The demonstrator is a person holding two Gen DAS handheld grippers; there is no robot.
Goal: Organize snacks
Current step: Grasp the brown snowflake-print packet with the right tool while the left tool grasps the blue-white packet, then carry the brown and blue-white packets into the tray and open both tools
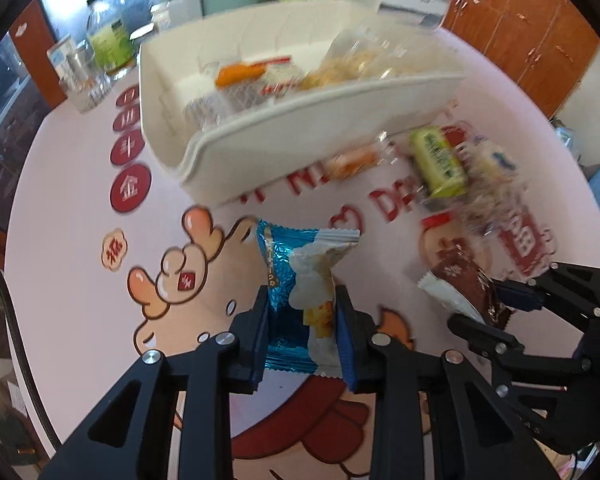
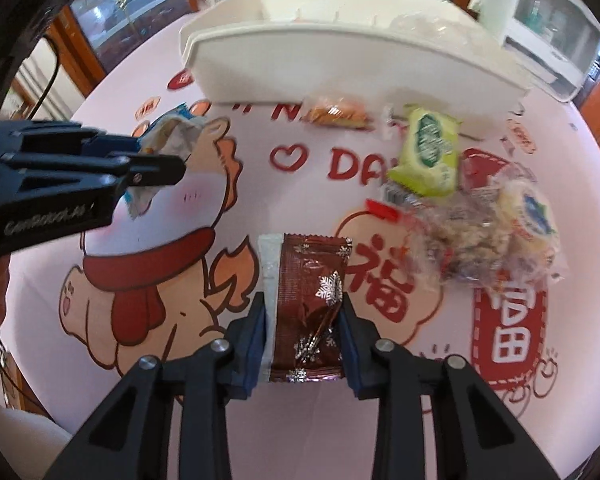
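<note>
Left wrist view: white bin stood beyond loose snacks.
Left gripper clamped a blue packet; right gripper clamped a brown packet.

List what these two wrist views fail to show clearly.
- Snacks in the white bin: left wrist view blurs them; right wrist view shows only the bin's wall.
- Loose snack pile: motion blur, labels unreadable in both views.
- Blue packet and brown packet: the tools' fingers cover their sides; print too small.
</note>
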